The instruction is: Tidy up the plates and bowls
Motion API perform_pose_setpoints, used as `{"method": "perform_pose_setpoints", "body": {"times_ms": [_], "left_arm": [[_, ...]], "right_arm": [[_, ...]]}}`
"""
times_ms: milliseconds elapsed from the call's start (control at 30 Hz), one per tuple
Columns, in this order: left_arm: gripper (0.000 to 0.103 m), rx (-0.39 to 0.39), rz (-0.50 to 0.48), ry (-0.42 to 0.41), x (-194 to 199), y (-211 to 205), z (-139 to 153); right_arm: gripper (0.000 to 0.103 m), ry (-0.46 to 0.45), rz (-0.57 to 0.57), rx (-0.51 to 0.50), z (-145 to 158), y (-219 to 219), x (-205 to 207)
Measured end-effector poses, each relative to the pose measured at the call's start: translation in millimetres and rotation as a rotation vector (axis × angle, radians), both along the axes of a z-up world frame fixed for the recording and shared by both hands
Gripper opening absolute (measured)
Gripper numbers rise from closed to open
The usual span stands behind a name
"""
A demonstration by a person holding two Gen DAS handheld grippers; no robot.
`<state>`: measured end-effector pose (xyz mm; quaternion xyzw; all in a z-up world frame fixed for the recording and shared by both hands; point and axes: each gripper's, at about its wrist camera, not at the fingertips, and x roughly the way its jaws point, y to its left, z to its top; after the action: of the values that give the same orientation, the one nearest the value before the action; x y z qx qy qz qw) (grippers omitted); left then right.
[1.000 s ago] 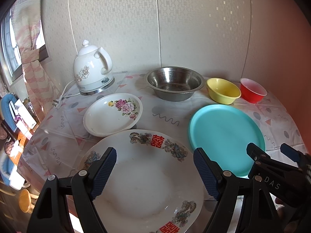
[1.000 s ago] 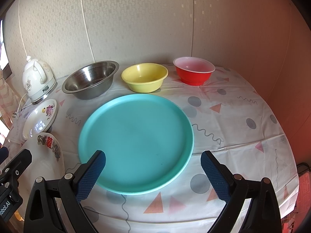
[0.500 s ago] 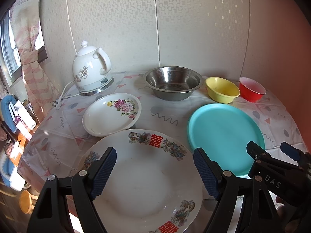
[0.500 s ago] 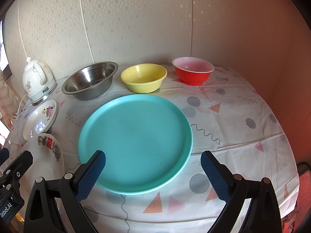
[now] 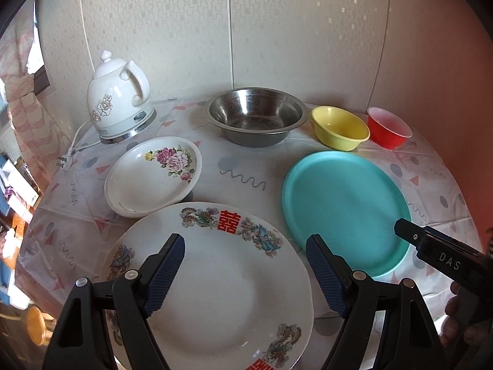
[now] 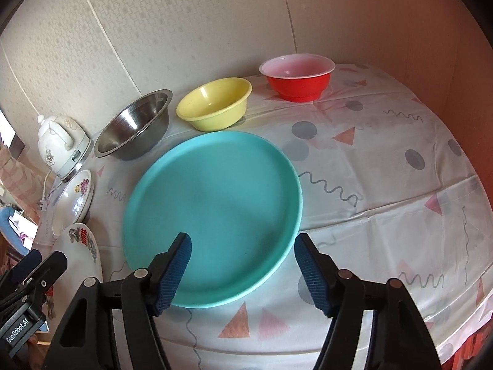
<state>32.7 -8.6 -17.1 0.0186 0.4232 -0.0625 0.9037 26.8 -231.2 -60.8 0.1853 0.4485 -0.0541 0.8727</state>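
Over the last second both tools have eased forward and narrowed a little, yet neither grips anything. The left tool (image 5: 245, 263) hangs spread over the large white dragon-printed plate (image 5: 215, 293); the right tool (image 6: 242, 265) hangs spread over the near rim of the round turquoise plastic plate (image 6: 215, 197). All 3 plates and 3 bowls lie unstacked on the tabletop (image 6: 385, 169), so organizing has barely begun.

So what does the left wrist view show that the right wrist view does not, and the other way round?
Only the left wrist view shows the left gripper, open over the whole large white plate. Only the right wrist view shows the right gripper, open at the near rim of the teal plate, and the tablecloth to its right. Both show the steel bowl, yellow bowl, red bowl and kettle.
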Motion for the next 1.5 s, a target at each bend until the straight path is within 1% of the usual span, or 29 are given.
{"method": "perform_pose_setpoints", "body": {"times_ms": [67, 100, 133, 167, 200, 233, 267, 300, 333, 433, 567, 700, 767, 833, 867, 900, 967, 1067, 1133, 1267, 1300, 1333, 1367, 1400, 1433, 1500], "left_arm": [[0.075, -0.013, -0.028, 0.019, 10, -1, 1], [0.071, -0.024, -0.043, 0.026, 15, -1, 1], [0.063, -0.036, -0.061, 0.042, 22, -1, 0], [0.059, -0.044, -0.074, 0.062, 28, -2, -1], [0.050, -0.055, -0.084, 0.081, 35, -2, -3], [0.042, -0.068, -0.096, 0.100, 42, -2, -5], [0.038, -0.070, -0.102, 0.116, 49, -4, -6], [0.033, -0.070, -0.109, 0.127, 55, -5, -7], [0.033, -0.073, -0.120, 0.134, 60, -8, -7], [0.033, -0.073, -0.137, 0.165, 77, -14, -11], [0.033, -0.065, -0.139, 0.222, 97, -22, -22], [0.033, -0.076, -0.174, 0.275, 111, -32, -33], [0.030, -0.069, -0.193, 0.294, 115, -37, -38], [0.023, -0.058, -0.217, 0.310, 118, -43, -44], [0.021, -0.048, -0.228, 0.317, 118, -46, -46], [0.018, -0.034, -0.233, 0.320, 119, -48, -49], [0.017, -0.004, -0.240, 0.301, 119, -52, -50], [0.016, 0.009, -0.251, 0.297, 120, -53, -50], [0.014, 0.023, -0.261, 0.288, 120, -53, -51], [0.013, 0.043, -0.285, 0.267, 118, -58, -51], [0.004, 0.012, -0.314, 0.276, 117, -60, -50], [0.003, -0.025, -0.343, 0.296, 114, -63, -50], [0.003, -0.015, -0.354, 0.290, 111, -69, -49], [0.003, 0.020, -0.358, 0.270, 108, -74, -48], [0.003, 0.029, -0.359, 0.262, 107, -77, -48], [0.003, -0.008, -0.347, 0.256, 106, -73, -42]], "right_arm": [[0.066, 0.008, -0.023, 0.014, -3, -12, 0], [0.066, 0.010, -0.031, 0.019, -4, -17, 1], [0.064, 0.014, -0.037, 0.028, -5, -23, 2], [0.061, 0.016, -0.043, 0.040, -6, -28, 3], [0.058, 0.019, -0.047, 0.050, -8, -32, 5], [0.053, 0.022, -0.049, 0.055, -9, -35, 7], [0.047, 0.029, -0.050, 0.055, -10, -38, 9], [0.043, 0.034, -0.047, 0.051, -11, -39, 11], [0.037, 0.040, -0.042, 0.048, -12, -40, 13], [0.033, 0.057, -0.020, 0.059, -17, -40, 18], [0.033, 0.073, 0.005, 0.058, -21, -38, 24], [0.033, 0.093, 0.027, 0.078, -28, -40, 28], [0.033, 0.093, 0.044, 0.067, -28, -40, 30], [0.033, 0.097, 0.062, 0.056, -28, -40, 33], [0.032, 0.098, 0.069, 0.051, -28, -40, 34], [0.030, 0.101, 0.077, 0.039, -28, -39, 35], [0.020, 0.108, 0.085, -0.001, -28, -38, 36], [0.013, 0.110, 0.092, -0.025, -29, -41, 35], [0.013, 0.108, 0.099, -0.021, -29, -42, 35], [0.012, 0.118, 0.100, -0.018, -29, -44, 35], [0.012, 0.116, 0.102, 0.006, -28, -47, 34], [0.012, 0.113, 0.109, 0.045, -28, -48, 33], [0.012, 0.111, 0.118, 0.066, -26, -48, 33], [0.012, 0.108, 0.132, 0.059, -24, -46, 33], [0.012, 0.105, 0.141, 0.034, -22, -42, 32], [0.012, 0.133, 0.134, 0.006, -24, -40, 33]]}}
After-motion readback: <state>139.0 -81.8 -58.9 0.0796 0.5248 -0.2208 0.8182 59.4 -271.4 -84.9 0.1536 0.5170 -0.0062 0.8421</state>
